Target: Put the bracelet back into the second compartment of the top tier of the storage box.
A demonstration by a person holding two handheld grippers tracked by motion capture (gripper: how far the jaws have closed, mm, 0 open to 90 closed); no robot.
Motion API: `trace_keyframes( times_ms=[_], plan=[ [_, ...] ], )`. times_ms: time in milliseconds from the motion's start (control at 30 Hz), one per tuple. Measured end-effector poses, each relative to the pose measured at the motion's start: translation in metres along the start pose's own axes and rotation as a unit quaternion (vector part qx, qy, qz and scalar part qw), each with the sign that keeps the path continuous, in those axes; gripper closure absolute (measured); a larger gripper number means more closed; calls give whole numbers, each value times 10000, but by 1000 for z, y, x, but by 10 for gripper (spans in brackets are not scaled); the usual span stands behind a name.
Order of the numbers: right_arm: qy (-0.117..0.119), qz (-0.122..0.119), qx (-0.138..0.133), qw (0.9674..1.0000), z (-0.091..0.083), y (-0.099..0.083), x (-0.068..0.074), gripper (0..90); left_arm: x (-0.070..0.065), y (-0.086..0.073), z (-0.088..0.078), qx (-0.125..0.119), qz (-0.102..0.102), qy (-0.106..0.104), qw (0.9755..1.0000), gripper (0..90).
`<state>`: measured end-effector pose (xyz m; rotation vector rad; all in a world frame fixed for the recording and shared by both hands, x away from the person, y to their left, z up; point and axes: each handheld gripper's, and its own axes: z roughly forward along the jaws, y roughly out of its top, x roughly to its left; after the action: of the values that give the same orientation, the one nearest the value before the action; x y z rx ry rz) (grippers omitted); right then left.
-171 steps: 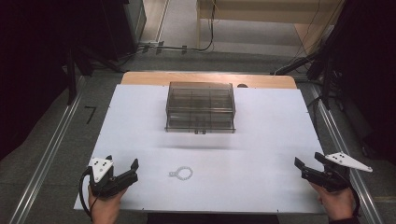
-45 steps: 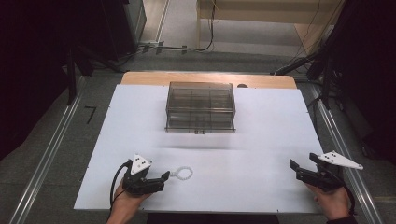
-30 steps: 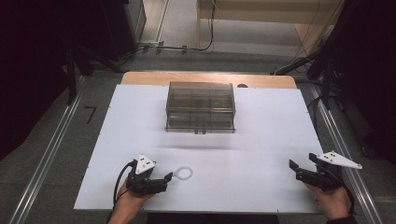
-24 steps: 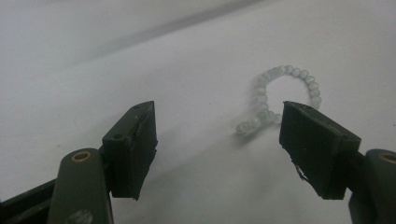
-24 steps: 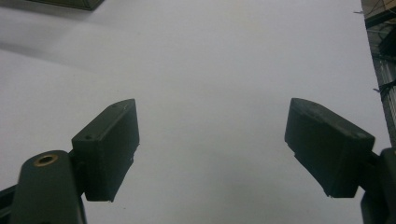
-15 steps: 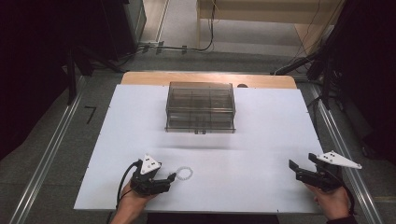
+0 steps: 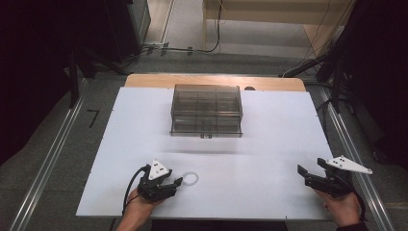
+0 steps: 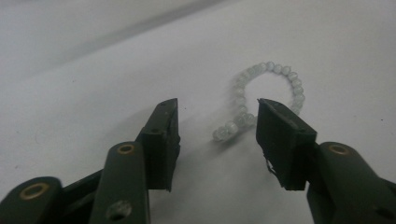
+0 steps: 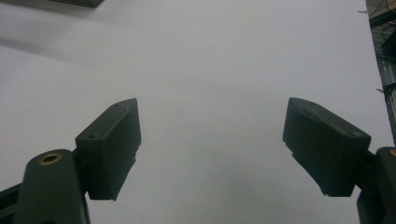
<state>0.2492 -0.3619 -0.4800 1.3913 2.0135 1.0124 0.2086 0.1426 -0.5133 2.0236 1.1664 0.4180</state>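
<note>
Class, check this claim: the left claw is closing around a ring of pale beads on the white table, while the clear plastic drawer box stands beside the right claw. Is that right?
Not quite. The clear plastic drawer box stands at the far middle of the white table, well away from the right claw, as the high view shows. The rest holds: the left claw has been closing around the ring of pale beads.

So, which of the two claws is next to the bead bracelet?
The left claw: the bead bracelet lies between its jaws, not yet pinched. The right claw is far off, over bare table.
</note>
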Motion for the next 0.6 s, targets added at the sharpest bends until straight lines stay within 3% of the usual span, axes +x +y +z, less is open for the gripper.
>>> trace_keyframes(
  times_ms=[600],
  plan=[
    [-3, -43, 5, 10000, 0, 0, -1, 179, -4, 0, 2, 99, 140, -146, 9997, 755]
  ],
)
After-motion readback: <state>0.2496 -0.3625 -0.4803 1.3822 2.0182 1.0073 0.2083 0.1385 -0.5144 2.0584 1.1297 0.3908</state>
